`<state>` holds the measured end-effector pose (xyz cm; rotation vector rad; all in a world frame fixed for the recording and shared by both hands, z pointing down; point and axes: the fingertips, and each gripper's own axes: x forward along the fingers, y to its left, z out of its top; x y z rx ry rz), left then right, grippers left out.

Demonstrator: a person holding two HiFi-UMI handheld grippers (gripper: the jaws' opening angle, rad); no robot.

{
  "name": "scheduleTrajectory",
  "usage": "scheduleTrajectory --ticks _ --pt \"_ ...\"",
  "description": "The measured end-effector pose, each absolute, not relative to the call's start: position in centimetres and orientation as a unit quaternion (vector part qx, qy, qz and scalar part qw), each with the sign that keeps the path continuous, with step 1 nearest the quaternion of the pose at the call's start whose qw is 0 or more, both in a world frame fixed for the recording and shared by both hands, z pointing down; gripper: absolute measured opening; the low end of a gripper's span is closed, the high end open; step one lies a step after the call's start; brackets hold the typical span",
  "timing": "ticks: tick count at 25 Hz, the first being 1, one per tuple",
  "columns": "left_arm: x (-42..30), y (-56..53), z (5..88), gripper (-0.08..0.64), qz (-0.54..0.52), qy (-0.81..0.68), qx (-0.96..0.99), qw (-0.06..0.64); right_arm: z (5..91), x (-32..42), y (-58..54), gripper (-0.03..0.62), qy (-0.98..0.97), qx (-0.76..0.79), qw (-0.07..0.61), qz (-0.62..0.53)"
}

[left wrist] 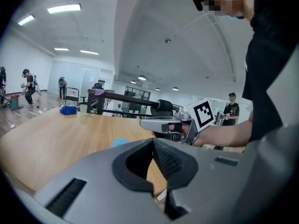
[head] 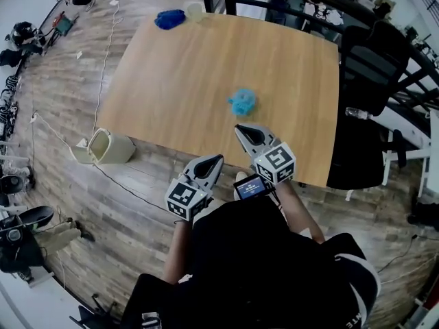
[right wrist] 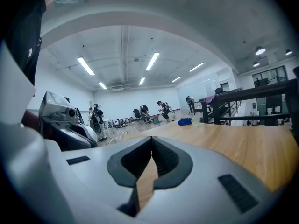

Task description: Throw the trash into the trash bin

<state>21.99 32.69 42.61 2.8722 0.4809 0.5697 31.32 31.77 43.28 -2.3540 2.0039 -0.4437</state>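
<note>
One desk (head: 171, 94) filled mid-frame, with the trash bin (head: 107, 147) on the floor at its left. Your left gripper (head: 217, 159) and right gripper (head: 239, 128) hung at lower centre, jaws shut and empty. The blue trash (head: 242, 101) sat mid-desk, just above the right gripper. You seemed to be on the approach; the next move called for opening those jaws around it.

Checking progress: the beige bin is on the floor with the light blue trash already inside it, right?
Not inside: the head view shows the light blue trash lying on the table, apart from the beige bin, which is indeed on the floor.
</note>
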Motion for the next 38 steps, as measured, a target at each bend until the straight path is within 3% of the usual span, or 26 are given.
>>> scheduleTrajectory --ticks 11,20,22,24,27,31,33,38 --pt "25.9 28.8 43.5 0.006 0.207 0.191 0.956 0.079 47.7 35.4 30.1 -0.002 0.579 -0.791 -0.041 -0.192" --pt "27.1 26.9 48.2 0.006 0.266 0.189 0.939 0.109 55.5 40.9 28.6 0.007 0.538 -0.797 -0.129 -0.242" --pt "27.2 26.6 49.5 0.006 0.278 0.185 0.934 0.123 58.0 41.9 28.3 0.134 0.528 -0.796 -0.134 -0.264" --pt "27.5 26.3 50.8 0.006 0.289 0.187 0.929 0.135 60.5 43.0 27.9 0.211 0.515 -0.796 -0.142 -0.284" --pt "28.0 26.1 52.2 0.006 0.302 0.193 0.923 0.143 63.6 44.2 27.3 0.227 0.506 -0.788 -0.173 -0.305" --pt "28.1 25.9 52.6 0.006 0.304 0.194 0.92 0.153 64.2 44.6 27.1 0.208 0.5 -0.784 -0.203 -0.308" --pt "28.3 25.6 52.6 0.006 0.301 0.193 0.921 0.156 64.0 44.9 27.3 0.011 0.49 -0.792 -0.215 -0.295" --pt "28.3 24.3 52.7 0.006 0.297 0.185 0.923 0.158 63.8 44.2 26.0 0.002 0.507 -0.78 -0.225 -0.291"
